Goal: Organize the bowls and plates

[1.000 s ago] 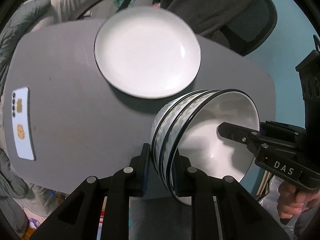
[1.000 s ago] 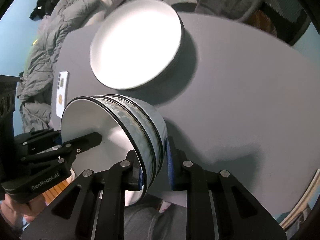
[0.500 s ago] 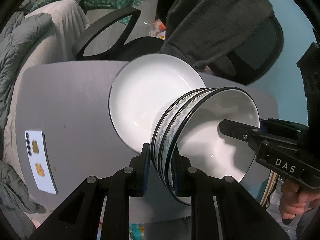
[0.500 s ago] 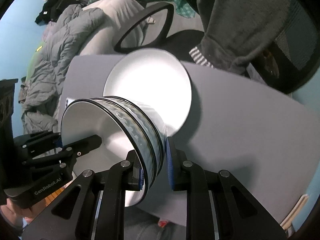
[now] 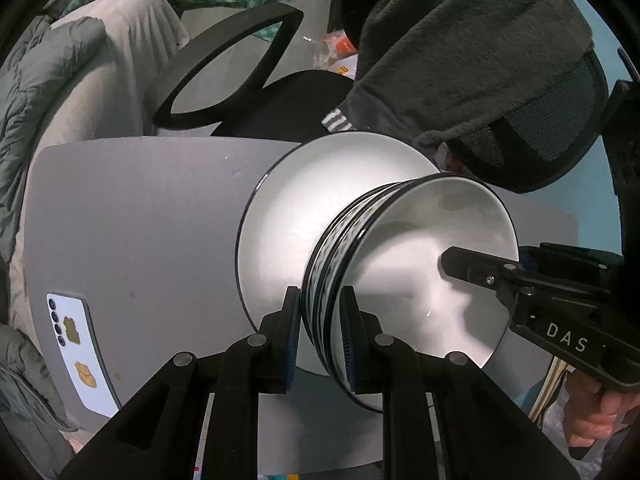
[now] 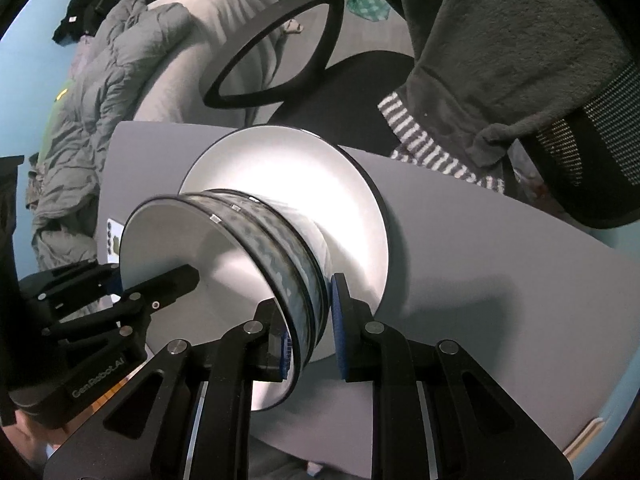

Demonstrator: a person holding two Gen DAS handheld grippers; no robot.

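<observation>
**Bowls carried over the plate**

Both grippers have shifted the bowl stack (image 5: 404, 264) from beside the plate (image 5: 320, 200) to above it. Left gripper (image 5: 320, 336) pinches one rim side, right gripper (image 6: 308, 320) the opposite. Plate sits on grey table (image 5: 140, 220); phone (image 5: 76, 344) near its edge.

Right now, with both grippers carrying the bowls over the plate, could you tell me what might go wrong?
The stack of white bowls with blue-patterned sides is pinched only at opposite rims by the left gripper and the right gripper; uneven motion could slip it. It hangs over the black-rimmed white plate, so a fast descent might chip both.
</observation>
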